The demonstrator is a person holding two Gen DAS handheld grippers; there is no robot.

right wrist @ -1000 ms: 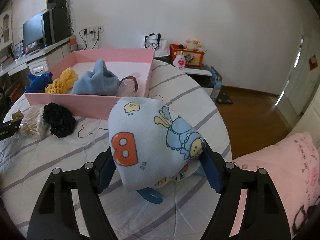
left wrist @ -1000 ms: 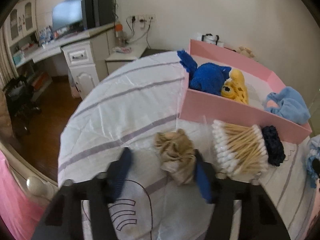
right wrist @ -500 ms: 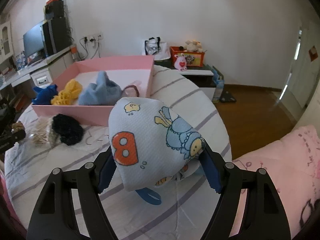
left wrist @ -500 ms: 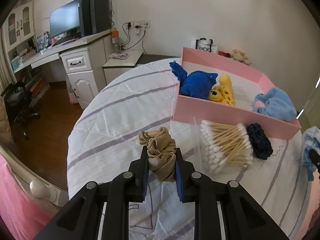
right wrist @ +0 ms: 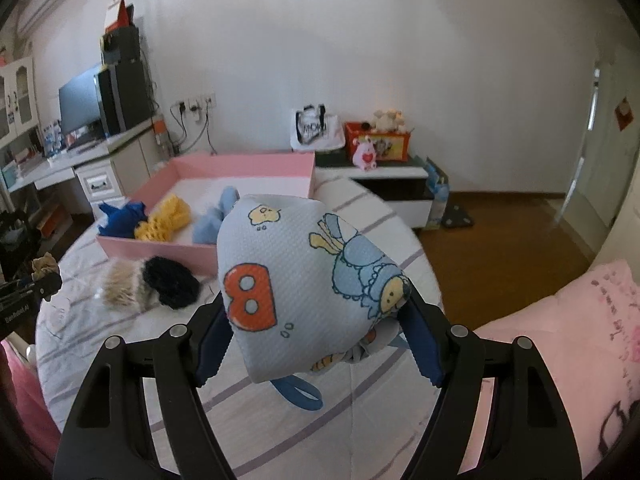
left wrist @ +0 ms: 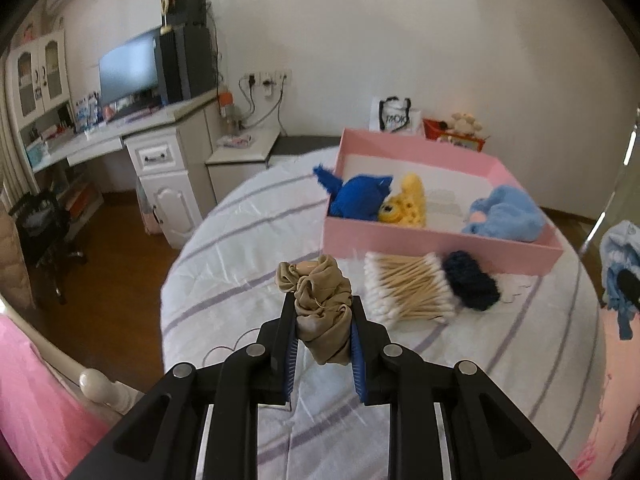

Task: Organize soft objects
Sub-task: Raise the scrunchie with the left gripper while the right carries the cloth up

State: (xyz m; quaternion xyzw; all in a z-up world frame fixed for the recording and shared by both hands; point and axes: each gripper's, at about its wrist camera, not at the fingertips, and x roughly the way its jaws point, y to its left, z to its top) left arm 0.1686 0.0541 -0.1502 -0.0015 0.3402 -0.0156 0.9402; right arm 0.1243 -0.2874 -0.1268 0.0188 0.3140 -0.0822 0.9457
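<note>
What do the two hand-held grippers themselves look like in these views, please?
Both are alike. The left hand-held gripper and the right hand-held gripper have glossy black angular frames with cut-out openings, round silver bolts at the joints, and two fingers lined with ridged blue pads. No cables, hands or sleeves show.

Right wrist view: printed cloth (right wrist: 304, 292) hides the near right corner of the pink box (right wrist: 248, 166) and most of the light blue plush (right wrist: 216, 220); cotton swabs (right wrist: 122, 286) blurred, sticks not resolvable.
Left wrist view: printed cloth (left wrist: 620, 276) cut by the right edge; lettering on the white bag (left wrist: 394, 118) too small to read.
</note>
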